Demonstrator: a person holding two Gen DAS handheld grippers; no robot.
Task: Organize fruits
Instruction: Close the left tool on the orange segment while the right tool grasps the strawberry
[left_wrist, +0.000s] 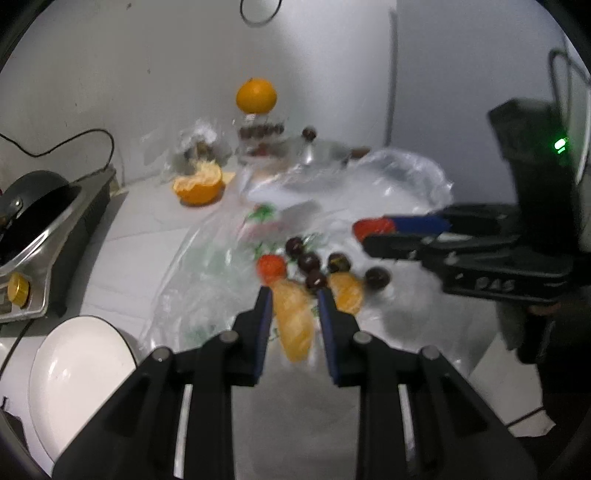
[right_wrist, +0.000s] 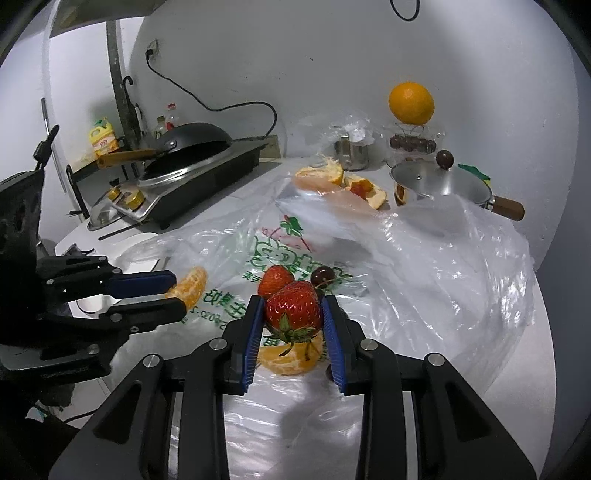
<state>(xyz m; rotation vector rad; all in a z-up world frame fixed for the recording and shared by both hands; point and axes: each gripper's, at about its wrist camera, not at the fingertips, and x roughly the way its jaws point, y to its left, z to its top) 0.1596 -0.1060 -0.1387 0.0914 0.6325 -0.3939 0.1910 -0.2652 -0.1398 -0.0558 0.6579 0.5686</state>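
The left tool (left_wrist: 293, 295) is closed on an orange segment (left_wrist: 293, 325), its 2 blue pads pressing the sides; in the right wrist view the segment (right_wrist: 192, 286) sticks out past that tool's tips (right_wrist: 173, 291), clear of the plastic bag (right_wrist: 424, 266) spread over the desk (right_wrist: 539, 369). The right tool (right_wrist: 293, 302) is clamped on a strawberry (right_wrist: 293, 308), red side up and green leaves hanging toward the camera, also lifted above the bag.

Taking the bag as the landmark: on its printed middle lie a second strawberry (right_wrist: 274, 278), a dark cherry (right_wrist: 322, 275) just beside it, and another orange segment (right_wrist: 288, 360) right under the held strawberry. The left wrist view shows about 5 cherries (left_wrist: 309, 262) clustered there, though it is blurred. At the bag's far edge sit pieces of orange peel (right_wrist: 332, 181) with some flesh. Beyond the bag's far right corner stands a small steel pot (right_wrist: 439, 184) with a lid, a round dark knob and a wooden handle. Behind it, near the wall, a whole orange (right_wrist: 410, 103) rests on a clear box of cherries (right_wrist: 412, 142). Left of the bag, a stove (right_wrist: 207, 173) carries a black pan (right_wrist: 192, 142). A white plate (left_wrist: 81, 369) lies by the bag's near left corner.
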